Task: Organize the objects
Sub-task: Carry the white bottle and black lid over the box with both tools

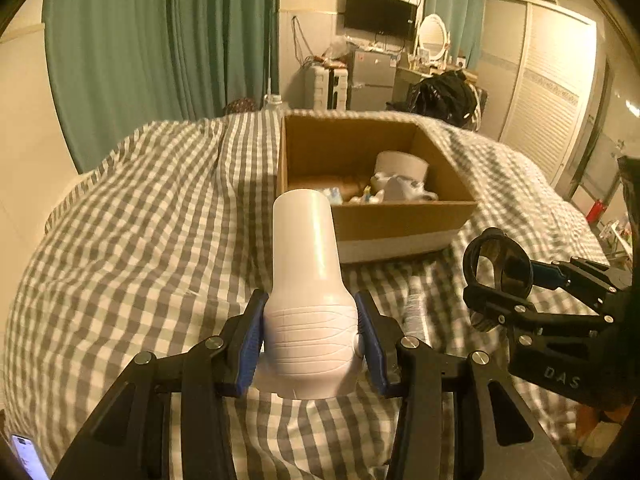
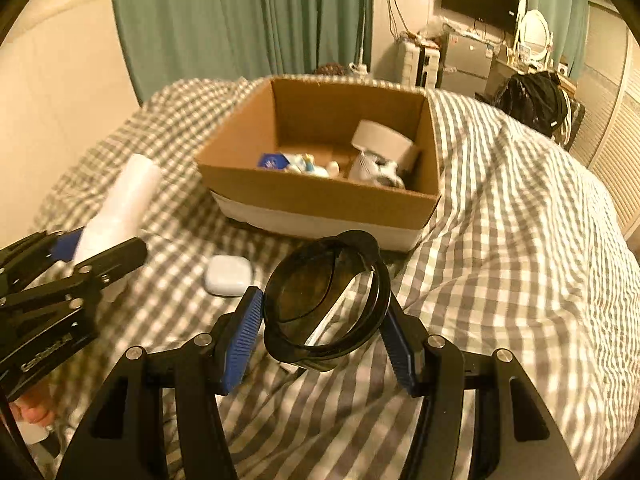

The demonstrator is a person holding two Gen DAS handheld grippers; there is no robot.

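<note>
One bottle (image 1: 306, 276), one goggles (image 2: 326, 300), gripped.

- left gripper (image 1: 311, 340): black frame, blue ribbed pads (image 1: 249, 344)
- bottle (image 1: 306, 280) in it: plain white, faint scored lines round the wide end
- right gripper (image 2: 325, 328): same black and blue
- goggles (image 2: 326, 300) in it: black rim, dark smoked lens
- bedcover (image 2: 520, 220): grey-and-white gingham check
- cardboard box (image 2: 320, 196): brown, white band along the base
- in the box: white roll (image 2: 382, 136), a white-and-grey lump, small blue-and-white bits, too blurred to name
- earbud case (image 2: 228, 275): white
- curtains (image 1: 160, 40): teal green
- walls cream; TV (image 1: 380, 12) black
- bag (image 2: 532, 96) behind the bed: black
</note>
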